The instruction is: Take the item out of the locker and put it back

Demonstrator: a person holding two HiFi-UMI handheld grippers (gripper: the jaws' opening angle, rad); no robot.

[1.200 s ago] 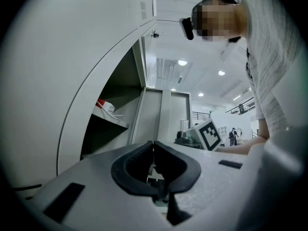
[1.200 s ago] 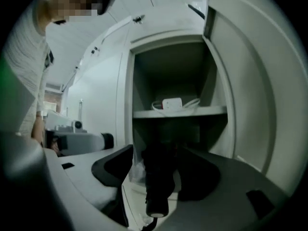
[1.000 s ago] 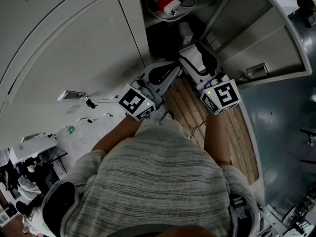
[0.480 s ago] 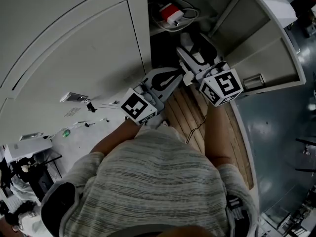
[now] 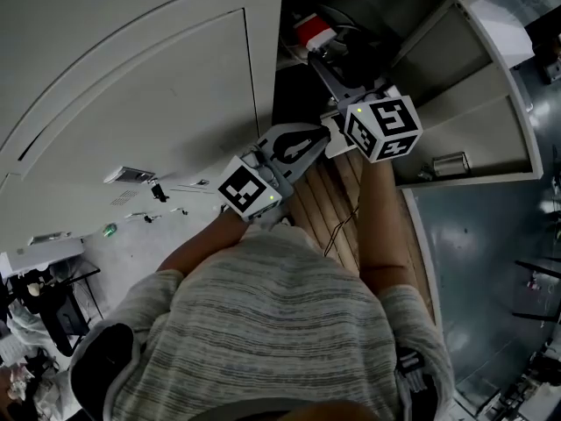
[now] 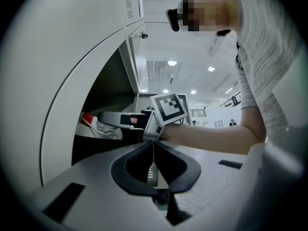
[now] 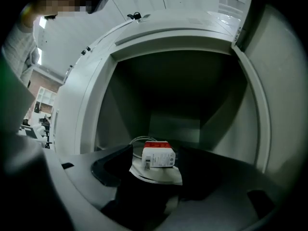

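Observation:
A red-and-white boxed adapter (image 5: pixel 314 32) with a coiled white cable lies on the upper shelf of the open locker (image 5: pixel 351 11). In the right gripper view the adapter (image 7: pixel 159 157) rests on a white sheet, straight ahead between my spread jaws. My right gripper (image 5: pixel 323 61) reaches up into the locker, open, its tips just short of the adapter. My left gripper (image 5: pixel 326 135) hangs lower, in front of the locker's dark lower part, shut on nothing. The left gripper view shows its jaws meeting (image 6: pixel 153 147), with the right gripper's fingers (image 6: pixel 120 120) stretched toward the red adapter (image 6: pixel 88 120).
The locker door (image 5: pixel 465 86) stands swung open on the right. A closed locker door (image 5: pixel 158 86) fills the left. A wooden slatted platform (image 5: pixel 346 209) lies below the locker, by the person's arms. The locker's side walls (image 7: pixel 243 124) close in on both sides of the right gripper.
My right gripper has risen from the lower locker part up toward the shelf with the adapter. The left gripper has stayed about where it was, still shut.

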